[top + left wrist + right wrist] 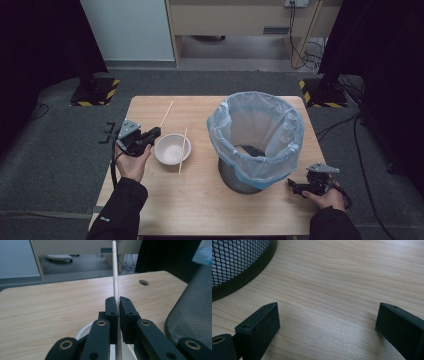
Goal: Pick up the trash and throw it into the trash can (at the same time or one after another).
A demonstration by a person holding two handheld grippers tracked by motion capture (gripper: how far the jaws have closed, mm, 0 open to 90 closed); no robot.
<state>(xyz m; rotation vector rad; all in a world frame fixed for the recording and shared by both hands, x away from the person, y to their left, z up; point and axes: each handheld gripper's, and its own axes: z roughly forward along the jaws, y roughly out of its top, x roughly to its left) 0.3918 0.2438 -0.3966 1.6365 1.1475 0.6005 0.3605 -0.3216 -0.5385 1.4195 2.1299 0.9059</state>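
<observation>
Here the left hand-held gripper [118, 305] clamps a chopstick [115, 272], seemingly above the bowl [170, 148]; the right hand-held gripper [327, 317] gapes wide.

No writing anywhere is clear enough to read.

Item: wooden chopstick [115, 277], one of a pair. I record it as a slim, pale, round stick, clamped between the jaws of my left gripper [118, 300], its free end pointing away past the jaws. Item: second chopstick [182, 150], same make, lying slanted across the right rim of the white bowl [167, 150], lower end on the table [200, 200].
</observation>
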